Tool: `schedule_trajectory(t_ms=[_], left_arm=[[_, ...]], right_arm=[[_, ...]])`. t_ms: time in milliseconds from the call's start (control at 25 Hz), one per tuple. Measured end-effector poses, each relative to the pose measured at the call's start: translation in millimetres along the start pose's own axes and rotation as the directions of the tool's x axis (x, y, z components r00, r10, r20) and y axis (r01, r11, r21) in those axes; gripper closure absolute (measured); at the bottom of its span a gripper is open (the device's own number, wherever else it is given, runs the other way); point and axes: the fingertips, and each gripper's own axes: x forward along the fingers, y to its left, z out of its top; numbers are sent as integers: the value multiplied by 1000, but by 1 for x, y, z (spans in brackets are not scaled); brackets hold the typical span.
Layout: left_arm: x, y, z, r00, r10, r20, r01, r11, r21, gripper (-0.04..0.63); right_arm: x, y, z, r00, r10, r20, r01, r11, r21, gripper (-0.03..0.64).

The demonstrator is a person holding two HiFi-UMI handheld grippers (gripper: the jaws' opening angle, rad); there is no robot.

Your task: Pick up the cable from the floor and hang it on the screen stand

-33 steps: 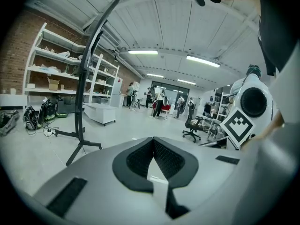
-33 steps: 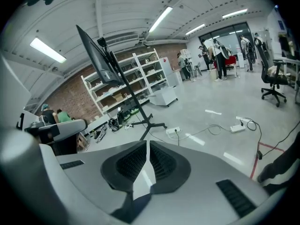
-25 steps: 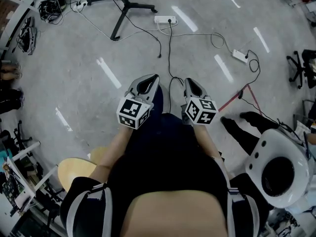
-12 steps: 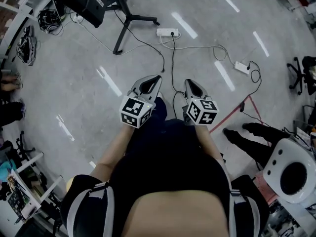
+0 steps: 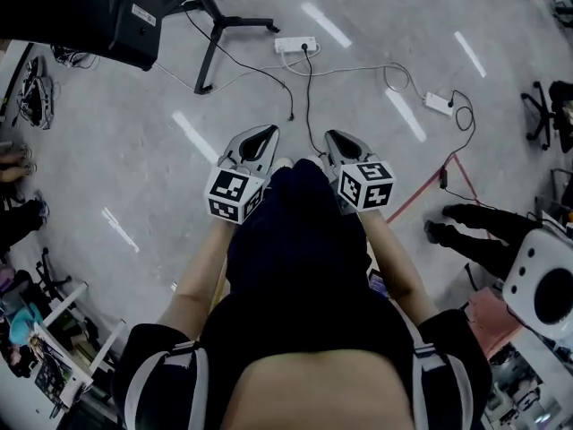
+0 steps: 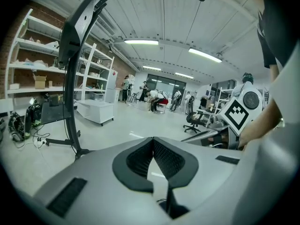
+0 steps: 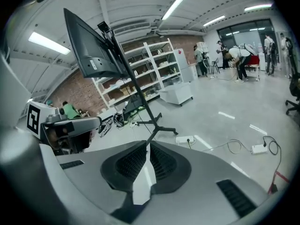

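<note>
left tongs (image 5: 267,133) closed tip to tip, empty. right tongs (image 5: 333,137) also closed, empty. both side by side above floor (image 5: 134,150). black cable (image 5: 308,97) lies on floor ahead of tongs, near foot of screen stand (image 5: 210,52).

The floor (image 5: 134,150) is grey, the cable (image 5: 309,97) black, the power strip (image 5: 296,44) white. The left gripper (image 5: 266,133) and right gripper (image 5: 334,138) are grey, with black-and-white marker cubes.
</note>
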Motion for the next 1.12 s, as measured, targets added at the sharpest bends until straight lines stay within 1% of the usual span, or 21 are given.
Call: schedule_trajectory(t_ms=[200, 320, 440, 560, 680, 760, 840, 1000, 1120], left_arm=[[20, 13, -14, 1000, 12, -29, -12, 1000, -6, 588], [37, 21, -24, 999, 16, -41, -16, 1000, -14, 588], [65, 34, -35, 998, 22, -51, -22, 1000, 3, 588], [95, 47, -46, 998, 27, -59, -26, 999, 25, 588], [117, 62, -63, 997, 34, -73, -34, 999, 12, 588], [131, 69, -80, 994, 29, -104, -27, 999, 21, 588], [145, 75, -101, 990, 24, -142, -20, 999, 30, 588], [170, 89, -153, 981, 16, -193, -15, 1000, 3, 588], [187, 98, -191, 974, 15, -225, -21, 999, -23, 588]], right_arm=[[23, -22, -5, 999, 4, -53, -5, 999, -35, 589], [43, -29, -7, 995, 32, -91, -37, 998, -51, 589], [68, -39, -8, 990, 62, -123, -73, 994, -87, 589], [93, -59, -10, 988, 76, -132, -83, 995, -52, 589], [122, -80, -22, 986, 70, -149, -72, 997, -7, 588], [143, -92, -35, 983, 66, -171, -66, 998, 6, 578], [164, -107, -51, 978, 70, -195, -64, 997, 35, 553], [211, -133, -91, 965, 97, -243, -70, 991, 115, 491], [239, -148, -124, 953, 121, -278, -95, 990, 105, 465]])
